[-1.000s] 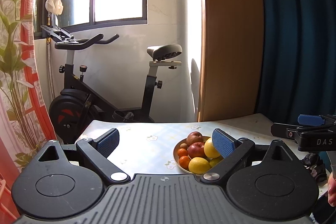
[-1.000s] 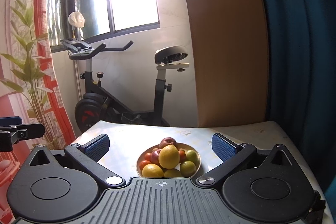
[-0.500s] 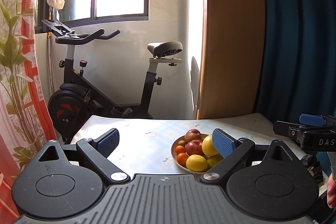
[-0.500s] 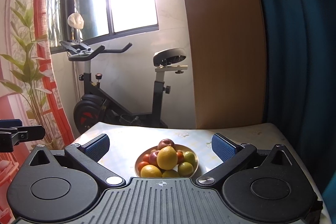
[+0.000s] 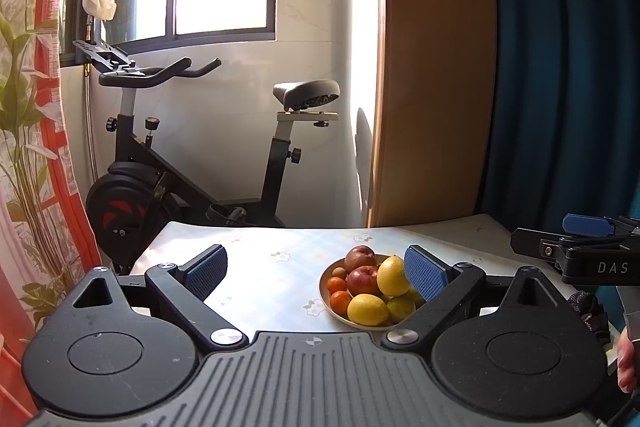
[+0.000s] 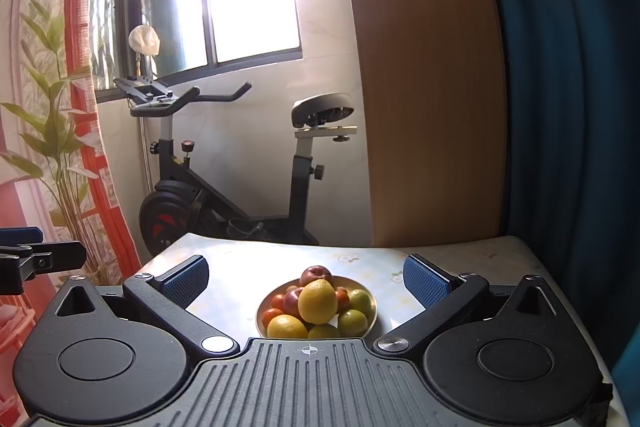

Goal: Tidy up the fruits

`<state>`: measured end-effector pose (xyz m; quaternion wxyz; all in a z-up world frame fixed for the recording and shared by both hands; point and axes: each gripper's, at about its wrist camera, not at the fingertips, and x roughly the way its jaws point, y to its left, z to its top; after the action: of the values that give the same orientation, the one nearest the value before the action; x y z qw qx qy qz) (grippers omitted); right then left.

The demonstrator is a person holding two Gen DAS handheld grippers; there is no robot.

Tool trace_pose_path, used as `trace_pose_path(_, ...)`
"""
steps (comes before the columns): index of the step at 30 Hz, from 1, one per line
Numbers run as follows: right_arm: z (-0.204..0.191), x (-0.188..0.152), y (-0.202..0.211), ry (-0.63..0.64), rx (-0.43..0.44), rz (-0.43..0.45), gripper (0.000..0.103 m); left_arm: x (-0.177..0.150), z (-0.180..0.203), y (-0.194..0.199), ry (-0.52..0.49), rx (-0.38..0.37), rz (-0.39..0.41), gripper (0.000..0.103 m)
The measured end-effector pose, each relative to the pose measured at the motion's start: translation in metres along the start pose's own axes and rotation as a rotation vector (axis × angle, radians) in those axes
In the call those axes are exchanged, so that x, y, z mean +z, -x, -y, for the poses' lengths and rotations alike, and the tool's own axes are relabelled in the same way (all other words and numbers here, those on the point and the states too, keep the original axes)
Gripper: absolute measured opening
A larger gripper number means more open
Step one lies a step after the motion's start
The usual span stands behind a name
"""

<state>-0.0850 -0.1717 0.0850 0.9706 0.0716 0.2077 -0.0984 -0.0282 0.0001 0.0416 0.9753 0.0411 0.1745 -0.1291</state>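
Tan plate [image 6: 370, 311]: sits near the middle of the table [image 6: 248, 263], piled with fruit.
Fruit: yellow lemons [image 6: 317, 301], red apples [image 6: 316, 274], oranges [image 6: 271, 316], green limes [image 6: 352, 323].
Left gripper [image 5: 316, 273]: jaws spread wide, holding nothing, above the table's near edge.
Right gripper [image 6: 306, 281]: jaws spread wide, empty, plate framed between them.
Background: black exercise bike [image 6: 240, 183] beyond the table's far edge.

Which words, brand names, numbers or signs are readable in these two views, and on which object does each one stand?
"DAS": white letters on the black body of the right tongs, at the right edge of the left wrist view; the word runs out of the frame there.
The black exercise bike shows red marks on its flywheel cover, too small to read.
No other text is readable in either view.
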Motion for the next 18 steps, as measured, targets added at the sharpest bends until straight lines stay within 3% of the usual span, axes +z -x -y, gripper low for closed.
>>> trace_pose_path(18,0.0005,0.0,-0.0002,0.0,0.001,0.0,0.103,0.0001,-0.0022,0.0,0.002,-0.014,-0.003,0.097)
